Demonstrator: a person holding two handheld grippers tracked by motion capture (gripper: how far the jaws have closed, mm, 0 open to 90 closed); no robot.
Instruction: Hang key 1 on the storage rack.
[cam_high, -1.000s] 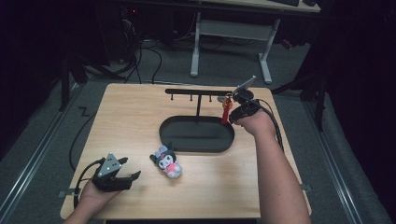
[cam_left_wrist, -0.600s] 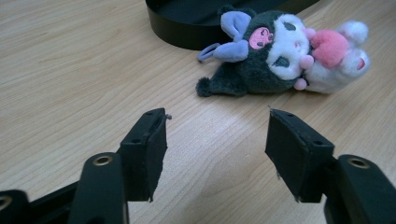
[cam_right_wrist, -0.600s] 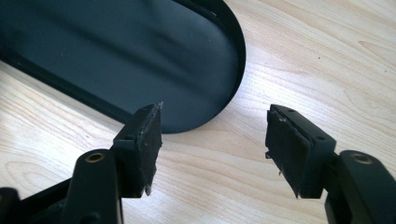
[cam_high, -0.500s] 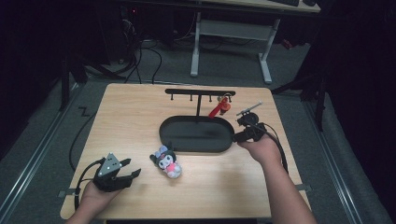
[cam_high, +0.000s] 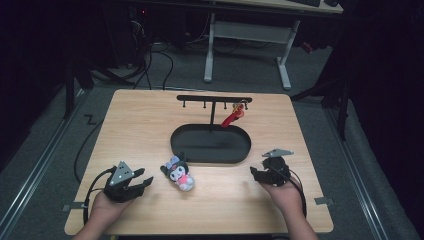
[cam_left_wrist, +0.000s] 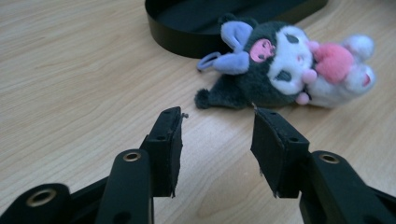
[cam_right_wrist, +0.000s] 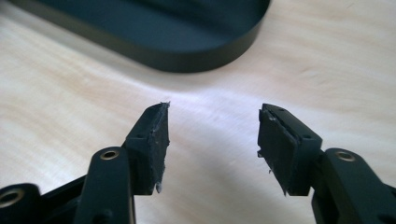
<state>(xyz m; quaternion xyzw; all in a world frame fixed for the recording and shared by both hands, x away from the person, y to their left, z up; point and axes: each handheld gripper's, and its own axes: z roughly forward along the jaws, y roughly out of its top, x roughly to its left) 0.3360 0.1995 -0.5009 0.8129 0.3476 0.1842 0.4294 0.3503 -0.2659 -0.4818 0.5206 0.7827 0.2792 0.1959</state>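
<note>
Red charm (cam_high: 233, 118) hangs on far black rack (cam_high: 215, 100). Left gripper (cam_high: 142, 184), jaws just narrowing, empty, must grab the dark plush doll (cam_high: 178, 173); right gripper (cam_high: 256, 173) empty, parted.

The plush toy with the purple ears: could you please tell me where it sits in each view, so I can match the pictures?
High view: the plush toy lies at lower centre, just in front of the black oval tray.
Left gripper view: upper right, beyond the jaws and beside the tray's rim.
Right gripper view: not in it.
Shared landmark: the black oval tray, in all three views.
</note>
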